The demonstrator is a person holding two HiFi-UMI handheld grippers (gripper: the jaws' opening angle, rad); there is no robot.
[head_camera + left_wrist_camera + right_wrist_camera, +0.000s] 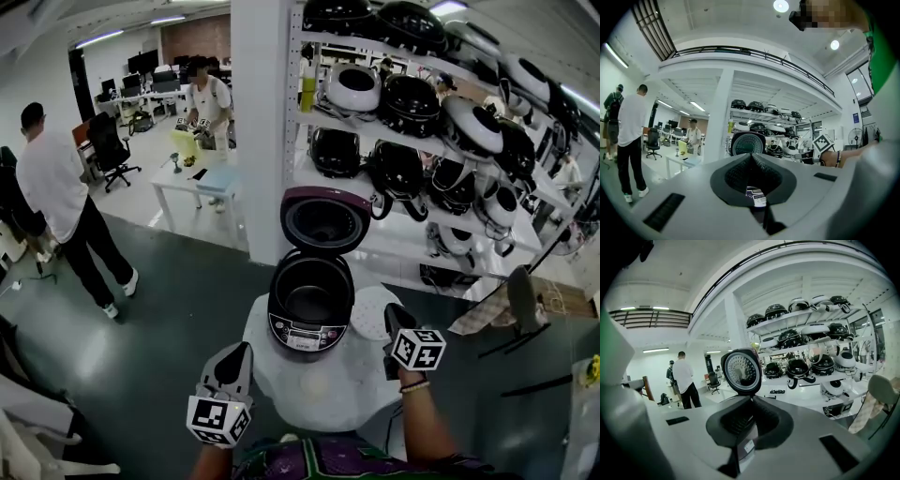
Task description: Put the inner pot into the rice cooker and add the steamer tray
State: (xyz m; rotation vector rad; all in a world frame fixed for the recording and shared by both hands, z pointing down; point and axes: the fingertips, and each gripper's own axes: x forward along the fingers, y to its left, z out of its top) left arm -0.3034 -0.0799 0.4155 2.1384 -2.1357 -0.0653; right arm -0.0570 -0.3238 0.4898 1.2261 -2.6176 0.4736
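Observation:
The rice cooker (307, 314) stands on a round white table (281, 370) with its lid (324, 221) swung up; its dark inner pot (312, 292) shows inside. A white steamer tray (368, 314) lies flat just right of the cooker. My left gripper (240, 351) is at the table's near left, shut and empty. My right gripper (391, 313) hovers at the tray's right edge, shut with nothing between its pads. The left gripper view has its closed jaws (751, 159) in front of the lid (747, 144). In the right gripper view the jaws (751, 402) meet below the lid (740, 371).
White shelves (441, 150) packed with several rice cookers fill the back right, beside a white pillar (262, 122). A person in a white shirt (56, 192) stands at the left; another (208, 101) stands at a far desk. A chair (521, 302) is at the right.

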